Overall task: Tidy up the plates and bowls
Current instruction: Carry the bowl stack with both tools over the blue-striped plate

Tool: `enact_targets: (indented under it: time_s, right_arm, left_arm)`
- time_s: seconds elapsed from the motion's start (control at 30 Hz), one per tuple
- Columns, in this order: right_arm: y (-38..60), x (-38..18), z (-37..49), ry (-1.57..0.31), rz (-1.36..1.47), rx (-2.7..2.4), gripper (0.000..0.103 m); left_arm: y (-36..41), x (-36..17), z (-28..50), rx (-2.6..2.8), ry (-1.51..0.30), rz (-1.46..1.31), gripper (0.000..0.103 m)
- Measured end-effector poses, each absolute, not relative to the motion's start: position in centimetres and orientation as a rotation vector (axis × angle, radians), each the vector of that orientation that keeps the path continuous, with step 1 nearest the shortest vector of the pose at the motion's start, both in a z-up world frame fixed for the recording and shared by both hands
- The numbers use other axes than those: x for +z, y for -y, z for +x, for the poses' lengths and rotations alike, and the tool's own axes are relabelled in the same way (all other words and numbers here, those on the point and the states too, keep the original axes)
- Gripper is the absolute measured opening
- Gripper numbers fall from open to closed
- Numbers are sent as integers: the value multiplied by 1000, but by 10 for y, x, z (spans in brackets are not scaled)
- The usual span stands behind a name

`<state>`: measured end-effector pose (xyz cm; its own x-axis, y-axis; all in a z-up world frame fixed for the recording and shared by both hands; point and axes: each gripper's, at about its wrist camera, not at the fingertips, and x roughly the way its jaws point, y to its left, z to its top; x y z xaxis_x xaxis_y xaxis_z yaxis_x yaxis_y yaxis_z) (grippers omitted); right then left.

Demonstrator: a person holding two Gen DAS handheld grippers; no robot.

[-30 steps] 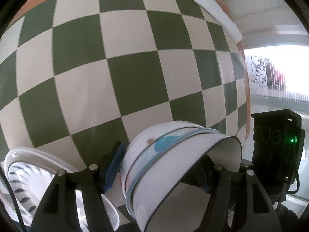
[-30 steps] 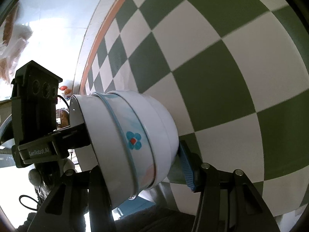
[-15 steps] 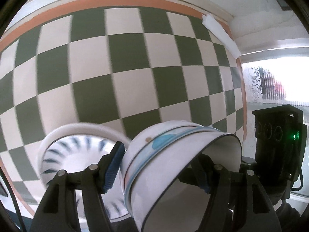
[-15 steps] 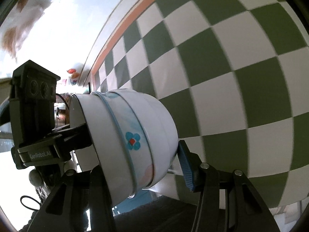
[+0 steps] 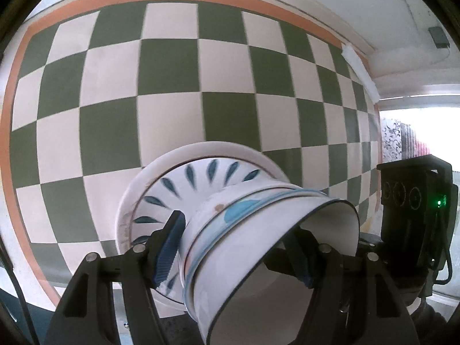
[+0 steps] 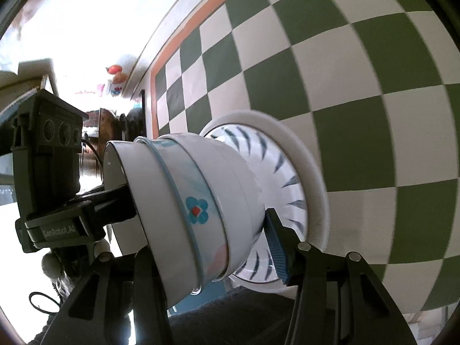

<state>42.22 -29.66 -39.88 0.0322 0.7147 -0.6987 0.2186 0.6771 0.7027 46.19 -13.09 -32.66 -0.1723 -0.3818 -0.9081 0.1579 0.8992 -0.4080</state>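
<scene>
Left wrist view shows the left tongs [image 5: 238,247] pinching the wall of a stack of bowls [image 5: 258,230]: one blue-padded finger lies on the outside, the other sits inside the mouth. From the right wrist view, the right tongs [image 6: 210,238] pinch the same stack from the opposite side in the same manner, so both hold it together in the air. The bowls are nested and tipped on their side, the mouth turned to the person, the bottom turned to the far side. Just beyond the bottom lies a white plate [image 5: 201,172] with blue leaf marks, resting on the green and white checkered surface [image 5: 109,132]. Whether the bowls already touch the plate I cannot tell.

I judge the step in hand is setting the stack on the plate. To do it well, both tongs should turn together until the bottom is level, keep equal pressure so the inner bowls do not slip out, centre it over the plate, lower slowly, and release only when it rests.
</scene>
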Motion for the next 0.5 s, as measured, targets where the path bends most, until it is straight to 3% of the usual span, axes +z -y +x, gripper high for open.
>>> enact_targets:
  time_s: [0.5]
  right_arm:
    - [273,-414,433,-1597,747,450,51]
  left_arm:
    - [107,-349,455,-463,-1707,-215,65]
